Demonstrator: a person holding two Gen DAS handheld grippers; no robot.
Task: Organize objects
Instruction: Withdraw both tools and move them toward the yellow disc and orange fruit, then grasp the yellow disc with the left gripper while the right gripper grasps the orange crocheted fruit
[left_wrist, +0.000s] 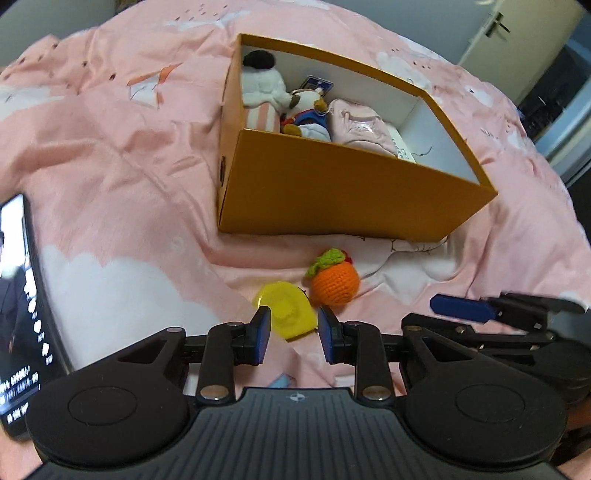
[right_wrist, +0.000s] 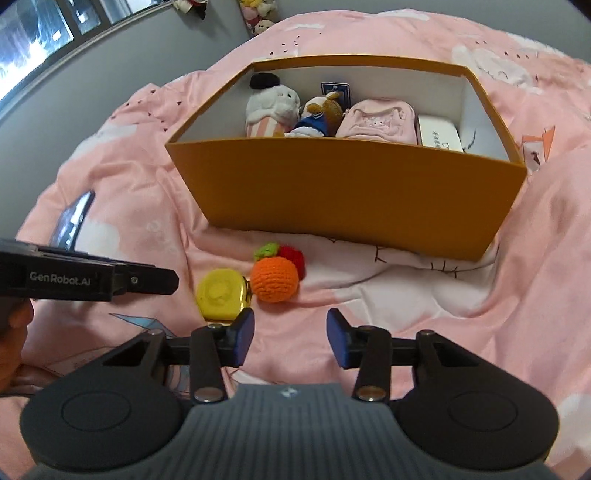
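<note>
An orange box (left_wrist: 343, 192) (right_wrist: 343, 188) stands on the pink bedding and holds a white plush (right_wrist: 271, 101), a brown plush (right_wrist: 319, 114), a pink pouch (right_wrist: 378, 122) and a white case (right_wrist: 439, 134). In front of it lie a crocheted orange (left_wrist: 334, 282) (right_wrist: 275, 278) and a yellow round toy (left_wrist: 286, 310) (right_wrist: 221, 293). My left gripper (left_wrist: 291, 332) is open, its fingers on either side of the yellow toy's near edge. My right gripper (right_wrist: 290, 332) is open and empty, just right of the yellow toy.
A phone (left_wrist: 22, 314) with a lit screen lies on the bedding at the left. The right gripper's finger (left_wrist: 461, 308) shows in the left wrist view. A door (left_wrist: 495, 33) and a window (right_wrist: 33, 33) are beyond the bed.
</note>
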